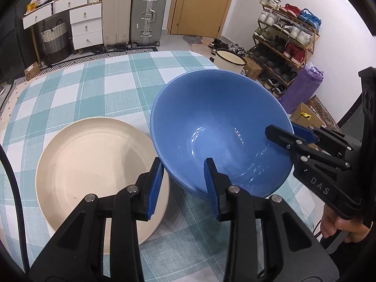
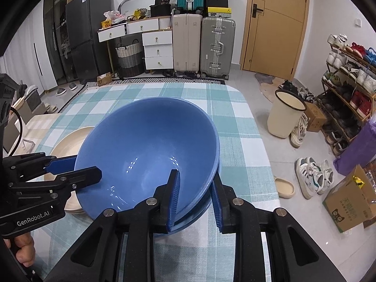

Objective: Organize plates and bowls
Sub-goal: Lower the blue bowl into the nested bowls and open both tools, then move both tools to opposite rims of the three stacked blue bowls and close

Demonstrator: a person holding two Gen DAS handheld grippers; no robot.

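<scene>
A blue bowl (image 1: 218, 117) (image 2: 145, 136) sits nested in a second blue bowl (image 2: 195, 221) on the checked tablecloth (image 1: 94, 82). Just left of it lies a cream plate (image 1: 94, 164) (image 2: 68, 141); in the right wrist view it tops a small stack. My left gripper (image 1: 182, 159) (image 2: 88, 164) straddles the bowl's left rim, one finger inside and one outside, and a gap shows between the pads and the wall. My right gripper (image 2: 195, 174) (image 1: 280, 129) straddles the right rim the same way, its jaws standing a little apart from the wall.
The table's right edge (image 2: 268, 159) runs close to the bowls. On the floor beyond it are a cream bucket (image 2: 285, 117), loose shoes (image 2: 312, 176), a cardboard box (image 2: 347, 202) and a shoe rack (image 2: 352, 82). Suitcases (image 2: 202, 44) and drawers stand past the far edge.
</scene>
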